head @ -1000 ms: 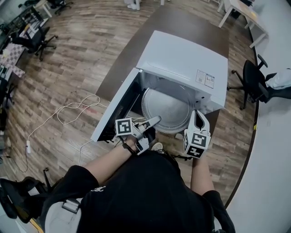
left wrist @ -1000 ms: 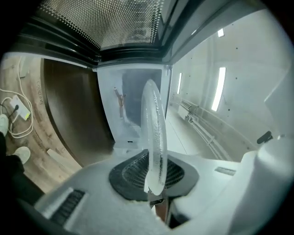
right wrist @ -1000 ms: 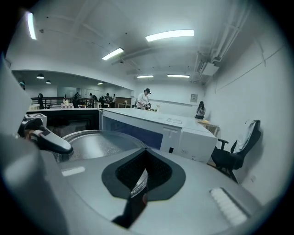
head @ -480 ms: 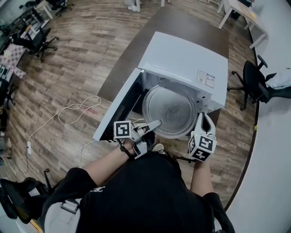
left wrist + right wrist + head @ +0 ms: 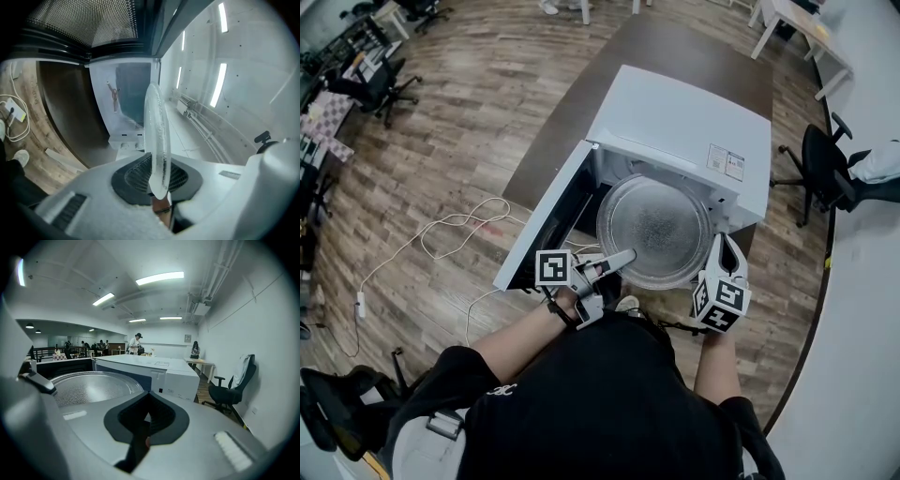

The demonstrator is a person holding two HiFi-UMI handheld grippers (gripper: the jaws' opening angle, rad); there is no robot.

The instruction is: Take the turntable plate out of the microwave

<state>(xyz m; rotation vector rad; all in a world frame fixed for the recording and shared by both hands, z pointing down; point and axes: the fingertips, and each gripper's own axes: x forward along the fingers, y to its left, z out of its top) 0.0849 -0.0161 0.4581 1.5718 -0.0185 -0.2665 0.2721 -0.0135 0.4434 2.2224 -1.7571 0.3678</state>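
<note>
Labels first: we see one white sticker (image 5: 724, 161) on the top of the microwave (image 5: 675, 122), near its right edge; the print is too small to read. Each hand-held gripper carries a cube with black-and-white square markers. We read no brand name anywhere.

The turntable plate (image 5: 661, 225) is clear, pebbled glass and sits half out of the cavity mouth, roughly level. The microwave door (image 5: 539, 234) hangs open to the left.

The left hand-held gripper (image 5: 623, 257) is narrow and clamped on the plate's near-left rim. In the left gripper view, the glass edge (image 5: 157, 136) stands edge-on between the pads.

The right hand-held gripper (image 5: 727, 248) is closed on nothing. In the right gripper view, the plate (image 5: 91, 385) lies to the left of the shut jaws. That gripper sits just beside the plate's right rim, possibly touching it; we cannot tell.

Surface: the microwave stands on a dark brown counter (image 5: 656, 47).

Room: wood-plank floor (image 5: 459, 112), with a white cable (image 5: 441, 225) looped across it left of the counter. A black office chair (image 5: 820, 169) stands by the white wall on the right. Strip lights (image 5: 159, 277) run along the ceiling, and people stand at desks far off.
</note>
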